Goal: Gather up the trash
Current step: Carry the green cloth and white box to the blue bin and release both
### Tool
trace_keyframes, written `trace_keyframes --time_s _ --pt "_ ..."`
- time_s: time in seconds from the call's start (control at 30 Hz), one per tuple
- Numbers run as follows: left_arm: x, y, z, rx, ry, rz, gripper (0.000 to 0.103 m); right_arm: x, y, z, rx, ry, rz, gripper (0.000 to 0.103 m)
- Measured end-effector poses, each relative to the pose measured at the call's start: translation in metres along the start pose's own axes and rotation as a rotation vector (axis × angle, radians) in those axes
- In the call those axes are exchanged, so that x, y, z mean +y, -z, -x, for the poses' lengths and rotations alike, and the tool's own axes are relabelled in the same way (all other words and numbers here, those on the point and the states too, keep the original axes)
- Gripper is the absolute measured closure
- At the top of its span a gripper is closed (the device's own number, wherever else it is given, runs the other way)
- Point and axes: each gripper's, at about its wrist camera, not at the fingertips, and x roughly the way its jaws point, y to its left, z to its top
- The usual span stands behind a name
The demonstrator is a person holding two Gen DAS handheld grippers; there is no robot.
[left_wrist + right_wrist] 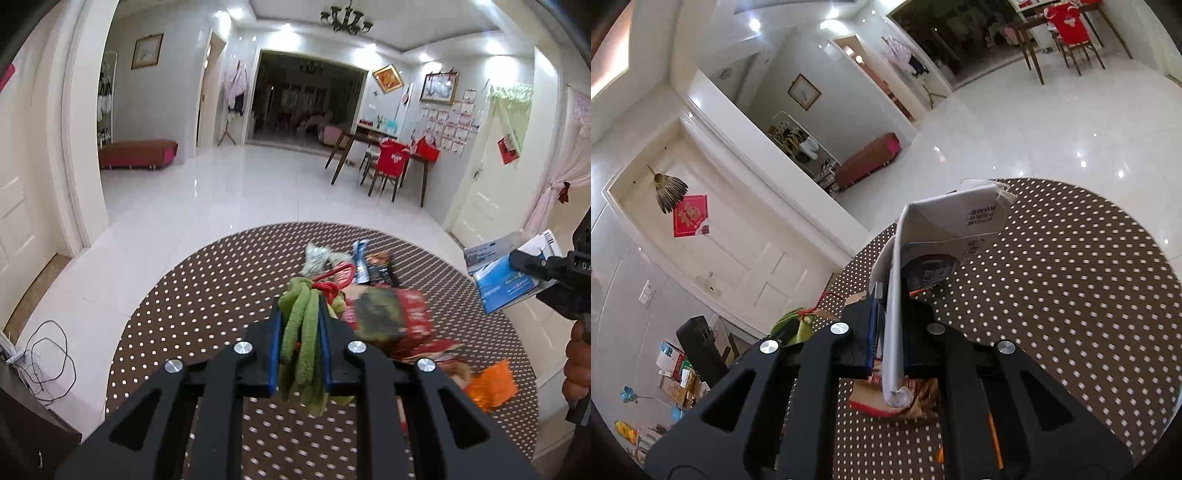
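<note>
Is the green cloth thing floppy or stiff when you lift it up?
Probably floppy: the green cloth droops in soft folds past the left gripper. It looks light, bunching thin between the jaws. Likely not slippery, as its surface looks fuzzy.

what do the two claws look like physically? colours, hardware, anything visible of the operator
Both match: the left claw and right claw have matte black angular linkage bars with cut-out slots, four round silver pivot bolts each, and blue finger pads. No cables or legible markings. The operator's bare hand grips the right handle.
</note>
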Motion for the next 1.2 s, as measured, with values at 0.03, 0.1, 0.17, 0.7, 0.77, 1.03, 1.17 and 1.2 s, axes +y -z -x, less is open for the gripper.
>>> trace_keyframes --time_s 0.03,0.1,0.17,0.7,0.77,1.03,1.17,1.2 --pt "-0.005 -0.001 0.005 -0.009 0.003 -0.004 0.087 0.000 0.002 0.009 -0.013 -0.004 0.004 0.093" --pt "-0.020 -0.004 0.021 -0.035 0.023 -0.017 0.087 -0.002 0.003 0.027 -0.032 -0.008 0.009 0.093" --pt "-0.037 -0.007 0.033 -0.061 0.042 -0.028 0.087 -0.003 0.003 0.045 -0.054 -0.010 0.015 0.093" --pt "-0.214 -0.005 0.052 -0.081 0.333 -0.158 0.087 -0.042 0.018 0.192 -0.245 0.115 0.022 0.093" --pt "-0.240 0.003 0.049 -0.065 0.365 -0.186 0.087 -0.060 0.022 0.209 -0.262 0.138 -0.005 0.093" --pt "-0.333 0.040 0.013 0.050 0.461 -0.277 0.086 -0.122 0.044 0.255 -0.293 0.256 -0.090 0.093" --pt "-0.377 0.066 -0.015 0.137 0.493 -0.336 0.086 -0.161 0.059 0.263 -0.279 0.322 -0.169 0.093" --pt "-0.386 0.073 -0.020 0.156 0.497 -0.349 0.086 -0.176 0.064 0.264 -0.269 0.342 -0.201 0.093"
